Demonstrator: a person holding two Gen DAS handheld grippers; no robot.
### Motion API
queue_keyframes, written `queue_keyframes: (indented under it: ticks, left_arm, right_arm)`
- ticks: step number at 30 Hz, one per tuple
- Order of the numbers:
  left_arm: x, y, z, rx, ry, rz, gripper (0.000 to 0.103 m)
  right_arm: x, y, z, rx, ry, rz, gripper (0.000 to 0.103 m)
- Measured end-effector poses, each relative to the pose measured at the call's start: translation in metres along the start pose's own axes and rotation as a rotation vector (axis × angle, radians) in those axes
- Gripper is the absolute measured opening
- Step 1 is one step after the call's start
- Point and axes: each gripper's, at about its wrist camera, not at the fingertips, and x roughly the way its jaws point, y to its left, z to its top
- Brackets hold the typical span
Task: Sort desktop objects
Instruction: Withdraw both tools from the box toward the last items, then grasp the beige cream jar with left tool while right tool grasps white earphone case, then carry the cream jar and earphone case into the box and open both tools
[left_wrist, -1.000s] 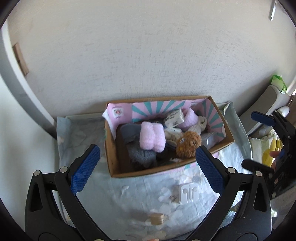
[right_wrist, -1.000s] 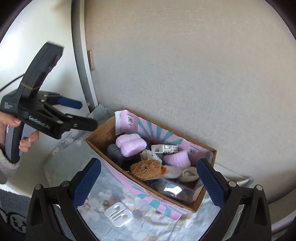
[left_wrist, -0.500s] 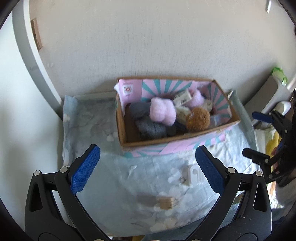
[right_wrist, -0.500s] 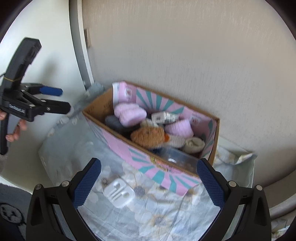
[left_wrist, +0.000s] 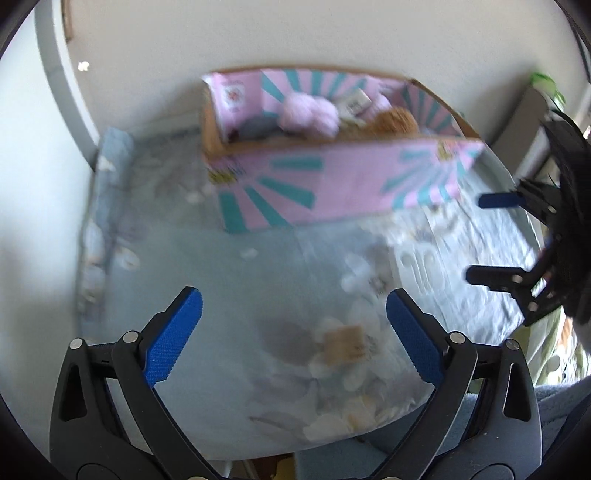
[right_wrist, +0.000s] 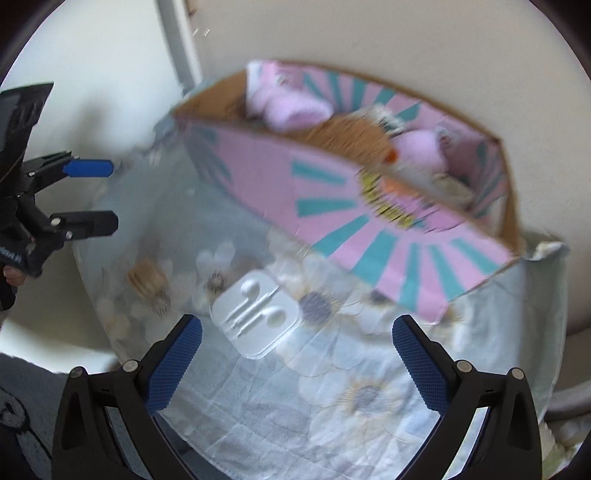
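Observation:
A pink and teal cardboard box stands at the back of the flowered cloth, full of pink socks, a brown plush toy and other small items. A white earphone case lies on the cloth just ahead of my right gripper, which is open and empty. A small tan block lies between the fingers of my left gripper, also open and empty. The case shows blurred in the left wrist view.
The flowered cloth covers a small table against a white wall. The other gripper shows at the right edge of the left wrist view and at the left edge of the right wrist view. Furniture and clutter stand at the far right.
Both grippers have dropped down and moved closer to the cloth. The box has shifted up in both views, and the earphone case and tan block now sit near the fingertips. Both stay open.

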Motion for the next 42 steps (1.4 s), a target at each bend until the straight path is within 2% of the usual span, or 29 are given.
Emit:
queue_keyframes:
  ticks: [5, 7, 11, 13, 17, 18, 19, 20, 22, 23, 34, 42]
  left_arm:
    - [0.028, -0.021, -0.032, 0.044, 0.035, -0.036, 0.088]
    - [0.034, -0.026, -0.039, 0.055, 0.032, -0.041, 0.085]
    - [0.040, -0.033, -0.044, 0.063, 0.015, -0.052, 0.083]
    - [0.045, -0.037, -0.046, 0.075, 0.018, -0.044, 0.078]
    - [0.051, -0.046, -0.049, 0.126, 0.013, -0.017, 0.070]
    - [0.051, -0.048, -0.049, 0.137, 0.011, -0.009, 0.065]
    - [0.051, -0.049, -0.049, 0.145, 0.004, -0.006, 0.056]
    - [0.050, -0.049, -0.049, 0.146, 0.001, -0.009, 0.053]
    - [0.049, -0.048, -0.049, 0.149, -0.001, -0.012, 0.037]
    - [0.048, -0.048, -0.048, 0.152, -0.001, -0.014, 0.034]
    - [0.044, -0.038, -0.041, 0.123, 0.019, -0.018, 0.034]
    - [0.032, -0.017, -0.023, 0.032, 0.053, -0.083, 0.032]
  right_arm:
    - [0.027, 0.010, -0.014, -0.115, -0.011, 0.059, 0.103]
    - [0.035, 0.012, -0.016, -0.163, -0.007, 0.056, 0.103]
    - [0.041, 0.010, -0.013, -0.204, -0.016, 0.095, 0.103]
    - [0.045, 0.011, -0.013, -0.229, -0.016, 0.106, 0.101]
    - [0.051, 0.015, -0.016, -0.271, -0.022, 0.111, 0.090]
    - [0.051, 0.016, -0.016, -0.277, -0.027, 0.116, 0.088]
    - [0.050, 0.016, -0.015, -0.282, -0.037, 0.120, 0.079]
    - [0.048, 0.016, -0.015, -0.284, -0.046, 0.124, 0.068]
    - [0.047, 0.016, -0.014, -0.294, -0.045, 0.123, 0.065]
    - [0.046, 0.016, -0.013, -0.300, -0.044, 0.124, 0.064]
    - [0.036, 0.017, -0.014, -0.275, -0.035, 0.084, 0.062]
    - [0.014, 0.007, -0.004, -0.222, -0.047, 0.076, 0.062]
